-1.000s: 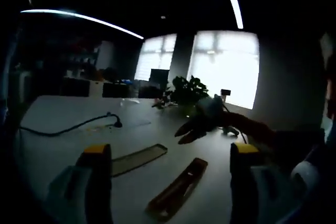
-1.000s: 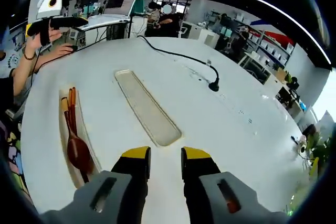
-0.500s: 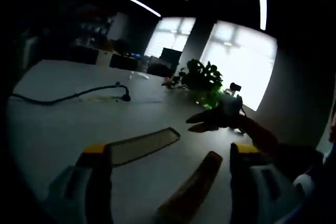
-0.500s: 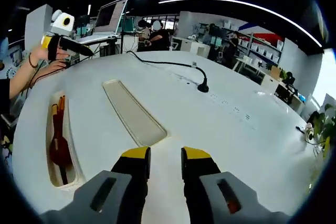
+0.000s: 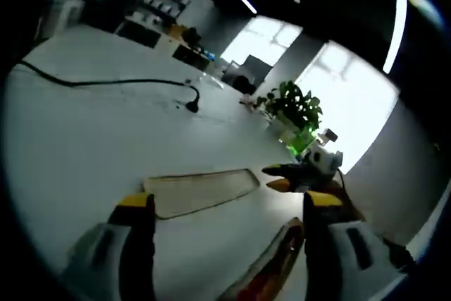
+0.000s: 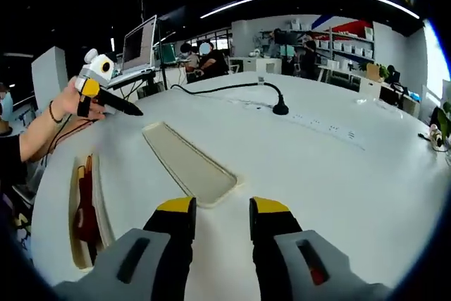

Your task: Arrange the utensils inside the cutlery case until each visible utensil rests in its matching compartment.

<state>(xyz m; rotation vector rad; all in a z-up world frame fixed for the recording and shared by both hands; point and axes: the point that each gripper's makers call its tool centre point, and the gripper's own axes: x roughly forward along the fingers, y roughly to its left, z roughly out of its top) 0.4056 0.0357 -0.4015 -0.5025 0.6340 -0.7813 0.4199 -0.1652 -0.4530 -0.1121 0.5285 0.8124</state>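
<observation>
Both cameras have swung since a second ago, so the views look shifted, but the stuff on the white table (image 6: 338, 174) hasn't gone anywhere. What did change: the left gripper (image 6: 116, 100), seen in the right gripper view, was up high off the far edge and is now lower, out over the table just past the far end of the lid.

Right gripper (image 6: 223, 211) has its yellow-tipped jaws nearly together with just a thin gap, nothing between them, hovering just short of the near end of the pale lid (image 6: 189, 163), which lies flat on its own.

Left gripper (image 5: 223, 206) in its own view is spread wide and empty, with the lid (image 5: 201, 190) showing between the jaws.

The cutlery case (image 6: 86, 209) sits beside the lid, a bit apart from it. Inside are a dark wooden spoon (image 6: 87, 211) and orange-ish chopsticks (image 6: 89, 170), lying lengthwise together. I can't make out any dividers from here. In the left gripper view the case (image 5: 271, 266) is just a blur by the right-hand jaw.

A black cable (image 6: 232, 88) runs across the far side of the table.
</observation>
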